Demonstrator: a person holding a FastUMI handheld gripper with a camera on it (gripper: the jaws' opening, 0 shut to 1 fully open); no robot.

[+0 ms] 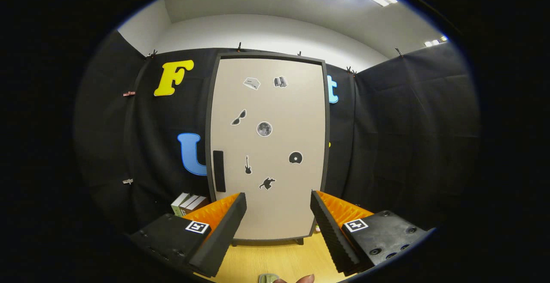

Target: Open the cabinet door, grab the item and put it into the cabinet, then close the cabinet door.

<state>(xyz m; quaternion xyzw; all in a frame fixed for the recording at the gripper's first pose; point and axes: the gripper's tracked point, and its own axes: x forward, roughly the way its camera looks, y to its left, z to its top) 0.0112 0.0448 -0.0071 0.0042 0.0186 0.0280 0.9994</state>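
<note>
Gripper fingers spread wide, holding nothing, facing closed cabinet door at 12 o'clock; black handle at 10 o'clock; small greenish item on wooden table at 6 o'clock, books left of cabinet

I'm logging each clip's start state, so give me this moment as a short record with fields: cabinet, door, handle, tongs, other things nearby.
cabinet: upright on the wooden table, ahead of the tongs
door: shut, beige, with small stickers
handle: dark vertical bar near the door's left edge
tongs: open, fingers apart, gripping nothing, short of the door
other things: boxes left of the cabinet's base; a small greenish item on the table below the tongs, too cut off to identify
</note>
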